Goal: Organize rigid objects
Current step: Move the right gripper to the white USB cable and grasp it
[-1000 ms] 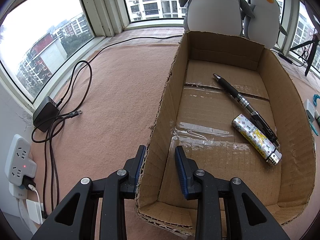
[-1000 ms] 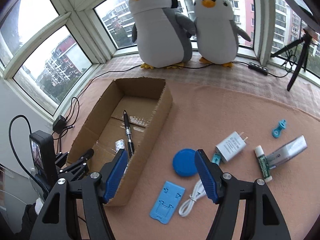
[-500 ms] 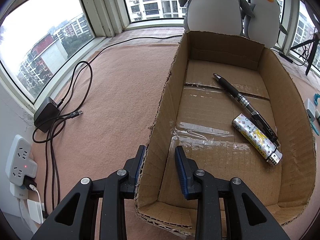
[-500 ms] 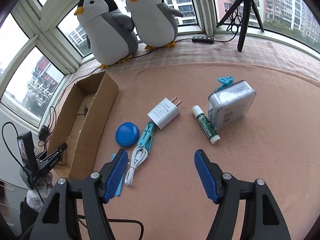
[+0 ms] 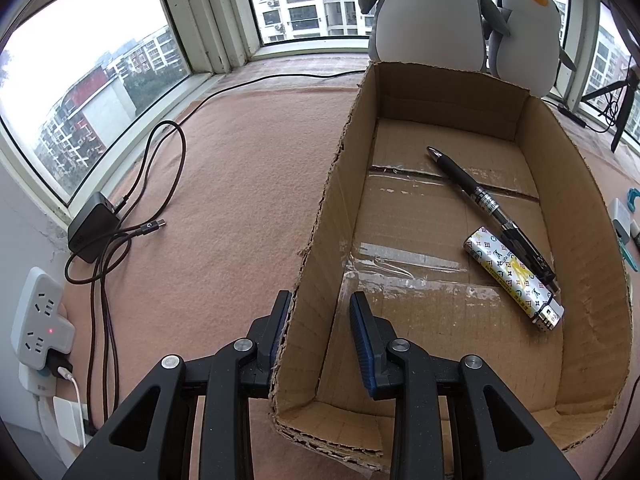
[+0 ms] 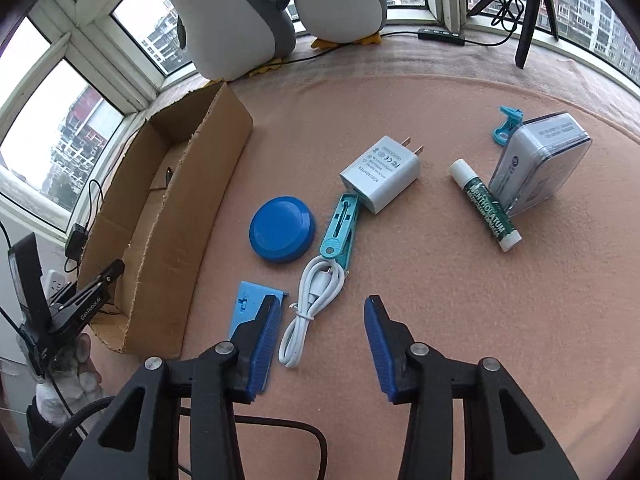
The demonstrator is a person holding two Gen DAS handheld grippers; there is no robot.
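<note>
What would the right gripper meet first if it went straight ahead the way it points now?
Probably the coiled white cable, just ahead of the open right gripper toward its left jaw. Beyond it lies the teal clip. Depth is uncertain.

Soft window daylight, blown-out panes, sharp focus, strong fisheye bending

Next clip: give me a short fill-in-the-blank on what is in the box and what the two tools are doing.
1. Inside the cardboard box, beside the patterned lighter, lies a black ____.
2. The left tool straddles the box's ____.
3. The right tool is open above a coiled white ____.
4. The blue round lid lies ____ the box.

Missing words: pen; wall; cable; outside
</note>
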